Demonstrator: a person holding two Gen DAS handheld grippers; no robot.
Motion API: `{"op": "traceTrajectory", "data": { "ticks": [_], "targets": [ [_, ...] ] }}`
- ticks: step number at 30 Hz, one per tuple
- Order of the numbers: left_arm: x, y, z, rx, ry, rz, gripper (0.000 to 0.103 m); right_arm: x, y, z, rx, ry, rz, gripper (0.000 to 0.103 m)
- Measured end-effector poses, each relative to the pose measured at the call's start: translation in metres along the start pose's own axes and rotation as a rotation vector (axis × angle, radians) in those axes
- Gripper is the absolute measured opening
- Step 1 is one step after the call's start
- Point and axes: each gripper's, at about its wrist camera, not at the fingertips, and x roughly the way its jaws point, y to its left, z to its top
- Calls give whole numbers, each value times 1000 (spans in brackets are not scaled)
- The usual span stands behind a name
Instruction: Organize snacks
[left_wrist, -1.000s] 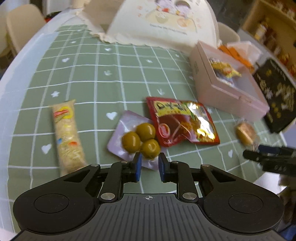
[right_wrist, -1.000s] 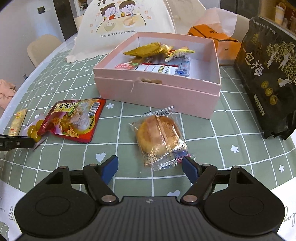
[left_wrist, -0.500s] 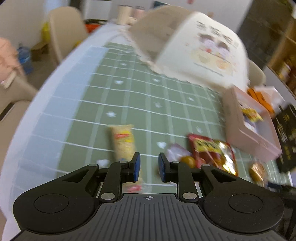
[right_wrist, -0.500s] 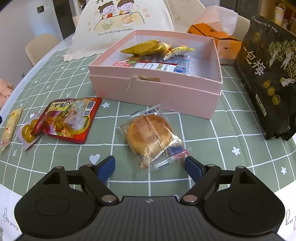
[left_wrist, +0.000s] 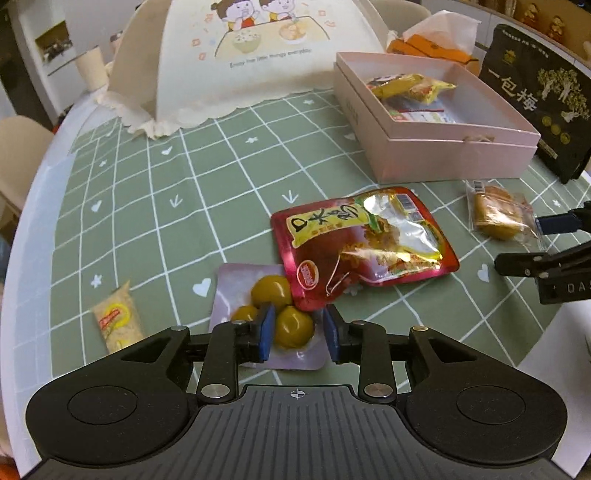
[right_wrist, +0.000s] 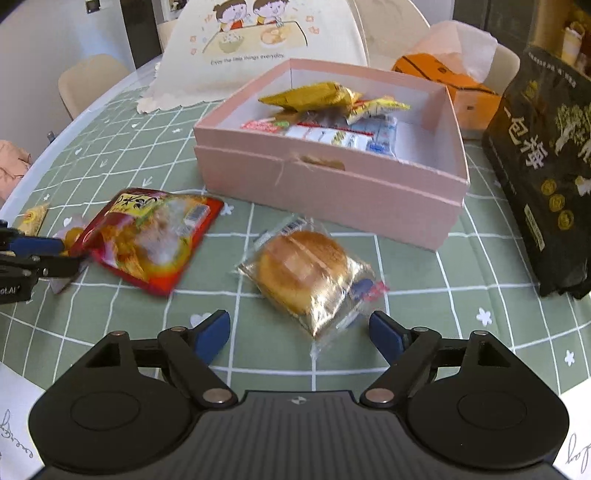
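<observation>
A clear pack of green plums (left_wrist: 275, 306) lies on the checked cloth, its corner under a red snack pouch (left_wrist: 365, 240). My left gripper (left_wrist: 298, 334) is partly open, its pads either side of the nearest plum. A wrapped bun (right_wrist: 306, 273) lies in front of my right gripper (right_wrist: 299, 334), which is wide open and empty just short of it. The pink box (right_wrist: 332, 192) behind holds several snack packs. A thin yellow stick pack (left_wrist: 116, 321) lies at the left.
A cream food cover (left_wrist: 258, 59) stands at the back. A black plum bag (right_wrist: 546, 166) leans right of the box, and an orange tissue box (right_wrist: 454, 85) is behind it. The table edge curves close on the left and near sides.
My left gripper swung left, then came back to the plum pack and opened a little around a plum. My right gripper has moved closer to the bun and stays open.
</observation>
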Motion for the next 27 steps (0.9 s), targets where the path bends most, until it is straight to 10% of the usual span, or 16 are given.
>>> {"op": "traceTrajectory", "data": {
  "ticks": [11, 18, 24, 27],
  "targets": [
    [4, 21, 0, -66, -4, 77, 33, 1, -1, -6, -2, -23, -19, 90],
    [-3, 13, -7, -52, 6, -10, 54, 3, -3, -13, 16, -65, -33, 99],
    [-19, 14, -19, -112, -5, -110, 52, 3, -5, -23, 22, -127, -44, 103],
    [-27, 23, -20, -135, -23, -40, 48, 2, -4, -30, 24, -170, -45, 103]
  ]
}}
